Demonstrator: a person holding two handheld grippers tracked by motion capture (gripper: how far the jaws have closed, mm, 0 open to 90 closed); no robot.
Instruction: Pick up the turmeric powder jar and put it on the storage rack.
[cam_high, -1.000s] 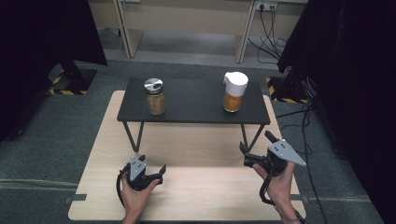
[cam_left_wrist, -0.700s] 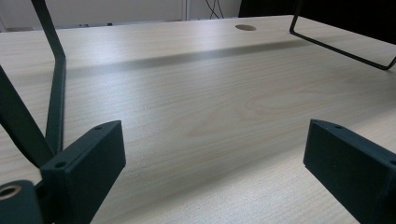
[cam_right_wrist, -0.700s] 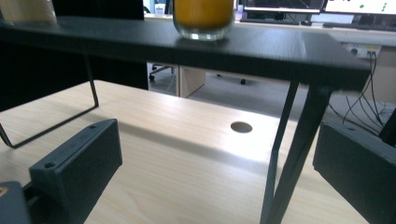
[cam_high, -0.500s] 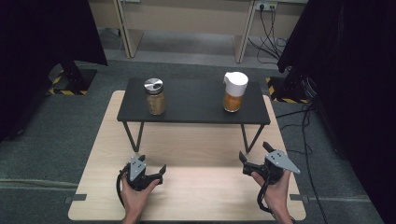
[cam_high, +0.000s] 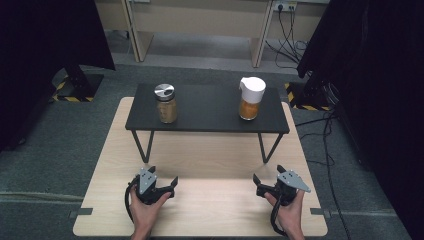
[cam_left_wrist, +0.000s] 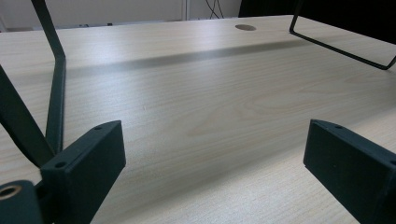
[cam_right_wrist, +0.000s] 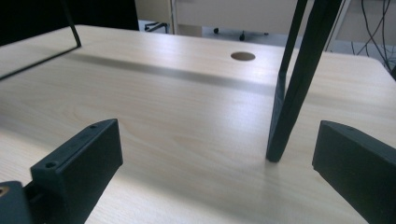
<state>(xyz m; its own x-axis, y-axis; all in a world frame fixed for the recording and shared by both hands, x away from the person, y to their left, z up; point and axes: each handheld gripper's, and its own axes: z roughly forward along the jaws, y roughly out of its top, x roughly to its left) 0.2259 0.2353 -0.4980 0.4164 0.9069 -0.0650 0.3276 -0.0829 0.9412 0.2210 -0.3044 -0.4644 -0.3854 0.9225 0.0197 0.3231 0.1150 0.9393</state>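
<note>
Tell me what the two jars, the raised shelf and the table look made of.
Left jar: probably clear glass, brownish contents showing through, shiny metal-look lid. Right jar: clear glass or plastic, orange contents, matte white cap, likely plastic. Shelf: matte black board on thin black legs, probably metal rod. Table: pale wood grain, possibly laminate.

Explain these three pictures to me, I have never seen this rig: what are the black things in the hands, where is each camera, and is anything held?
No robot here: a person holds a hand-held left gripper and right gripper, each with two black fingers. The high view looks down from above. The other two cameras ride on the grippers and look out between their fingers. On the pale wooden table stands a low black shelf on wire legs. It carries a glass jar with a silver lid and a glass jar with a white lid. Both grippers are open and hold nothing.
</note>
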